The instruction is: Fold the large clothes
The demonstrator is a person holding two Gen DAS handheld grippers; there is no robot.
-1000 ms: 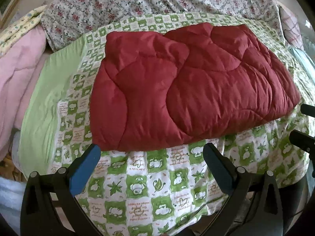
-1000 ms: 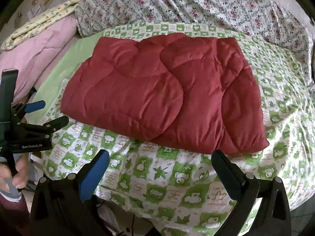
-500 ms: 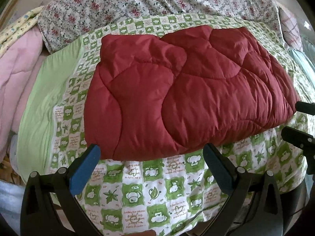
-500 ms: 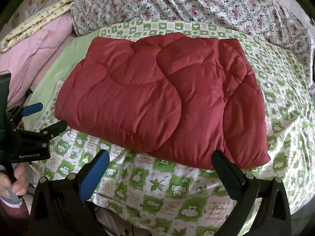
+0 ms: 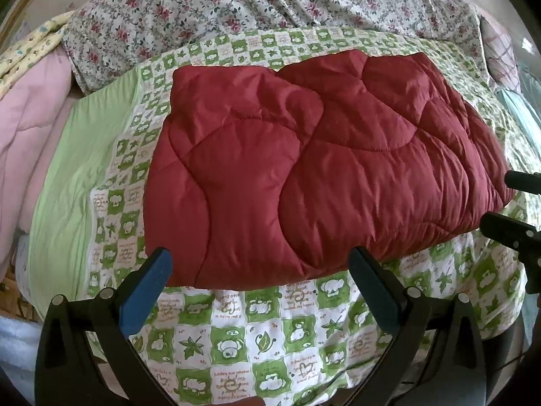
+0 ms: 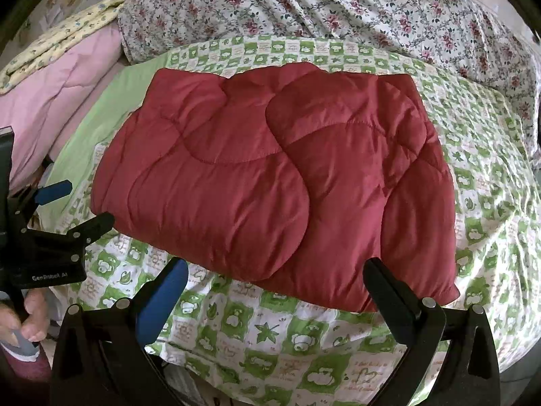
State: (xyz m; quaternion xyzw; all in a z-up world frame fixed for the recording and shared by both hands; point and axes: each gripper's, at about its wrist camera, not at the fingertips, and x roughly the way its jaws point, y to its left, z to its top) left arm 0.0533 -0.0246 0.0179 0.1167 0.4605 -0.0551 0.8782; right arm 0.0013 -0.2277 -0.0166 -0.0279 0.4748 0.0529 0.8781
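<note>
While both cameras have closed in on the bed over the last second, the red quilt now fills more of each view and its near edge sits right at the claw tips — nothing on the bed itself has shifted. That reads as an approach for the next fold, no grasp yet.

Largest first: the bed, covered by a green-and-white checked cotton sheet printed with leaves and cartoon figures, smooth with light creases. Behind it a floral rose-print bedcover, bunched and wrinkled. At the left a soft pink padded duvet, piled up.

The dark red quilted comforter lies flat in the middle of the checked sheet, already folded into a thick rectangle — puffy, slightly shiny fabric, curved stitch lines, rounded fold edges.

Left claw: fingers wide apart, holding nothing, hovering at the comforter's near-left edge. Right claw: likewise spread and empty, at the near-right edge. Each has one blue pad and one black finger.
</note>
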